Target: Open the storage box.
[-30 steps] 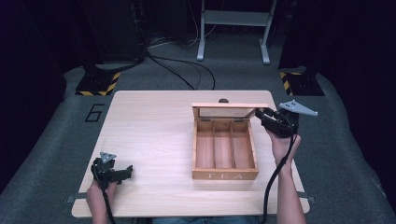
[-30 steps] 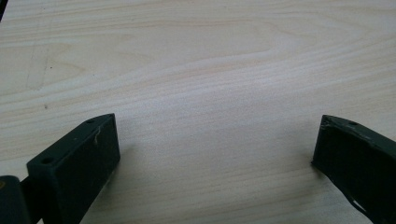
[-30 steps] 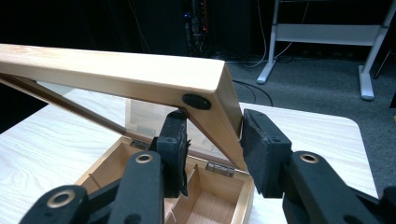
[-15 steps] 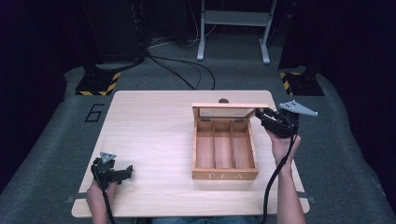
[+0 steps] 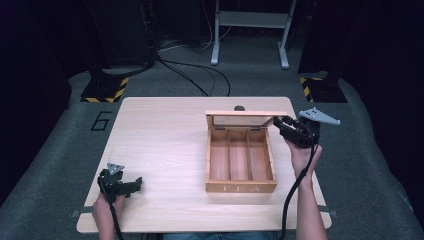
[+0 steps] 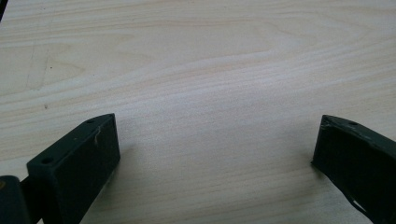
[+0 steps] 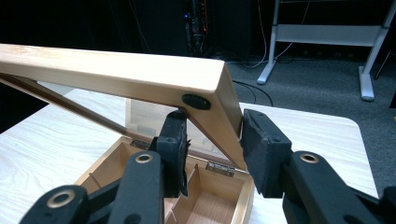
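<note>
A wooden tea box (image 5: pixel 241 187) marked TEA stands right of the table's centre, its three compartments empty. Its glass-paned lid (image 5: pixel 245 119) is raised, standing up at the back edge. My right gripper (image 5: pixel 280 122) is shut on the lid's right end. In the right gripper view the lid's frame (image 7: pixel 116 70) runs between the jaws of that gripper (image 7: pixel 212 135), one pad inside and one outside, above the box's hinged back wall (image 7: pixel 219 169). My left gripper (image 5: pixel 135 182) rests near the table's front left, open, with bare wood between its jaws (image 6: pixel 215 135).
The light wooden table (image 5: pixel 160 130) has a small round hole (image 5: pixel 239 108) at its back edge behind the box. Beyond it on the grey carpet are two stands with yellow-black bases (image 5: pixel 105 90) (image 5: pixel 320 90), cables (image 5: pixel 200 80) and a white frame (image 5: pixel 250 30).
</note>
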`<state>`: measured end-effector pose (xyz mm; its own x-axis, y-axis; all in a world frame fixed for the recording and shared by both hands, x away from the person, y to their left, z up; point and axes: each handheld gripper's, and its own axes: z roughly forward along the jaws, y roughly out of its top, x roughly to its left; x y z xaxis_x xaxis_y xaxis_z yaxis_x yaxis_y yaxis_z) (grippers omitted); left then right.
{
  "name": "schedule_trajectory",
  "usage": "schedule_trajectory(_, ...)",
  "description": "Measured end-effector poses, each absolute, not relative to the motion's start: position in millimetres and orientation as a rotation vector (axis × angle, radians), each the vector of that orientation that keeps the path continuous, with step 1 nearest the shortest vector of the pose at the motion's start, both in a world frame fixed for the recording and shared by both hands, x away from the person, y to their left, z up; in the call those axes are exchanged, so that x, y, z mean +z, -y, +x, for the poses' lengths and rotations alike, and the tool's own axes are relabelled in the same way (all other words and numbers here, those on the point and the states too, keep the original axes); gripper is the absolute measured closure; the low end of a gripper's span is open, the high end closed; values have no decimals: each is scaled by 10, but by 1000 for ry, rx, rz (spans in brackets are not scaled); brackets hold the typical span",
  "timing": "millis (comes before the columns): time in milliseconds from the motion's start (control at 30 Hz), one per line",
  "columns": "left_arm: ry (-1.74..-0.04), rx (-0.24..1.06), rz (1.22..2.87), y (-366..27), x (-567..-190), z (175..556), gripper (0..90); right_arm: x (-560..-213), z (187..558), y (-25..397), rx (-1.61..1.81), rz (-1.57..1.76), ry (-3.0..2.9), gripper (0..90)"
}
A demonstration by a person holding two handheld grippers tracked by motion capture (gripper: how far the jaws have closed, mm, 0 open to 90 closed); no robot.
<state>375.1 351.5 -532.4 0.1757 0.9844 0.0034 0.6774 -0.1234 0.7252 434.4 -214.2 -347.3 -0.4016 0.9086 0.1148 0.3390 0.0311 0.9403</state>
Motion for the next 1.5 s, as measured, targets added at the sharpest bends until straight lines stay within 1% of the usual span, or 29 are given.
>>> schedule_trajectory(1000,-1564,675,1868,-3514,-5325,3751,5,-3488,4326,2143,1378,1260,-1776,611)
schedule_trajectory(1500,-1564,675,1868,-3514,-5324,3751,5,-3555,4220,2150,1378,1253,-1788,607)
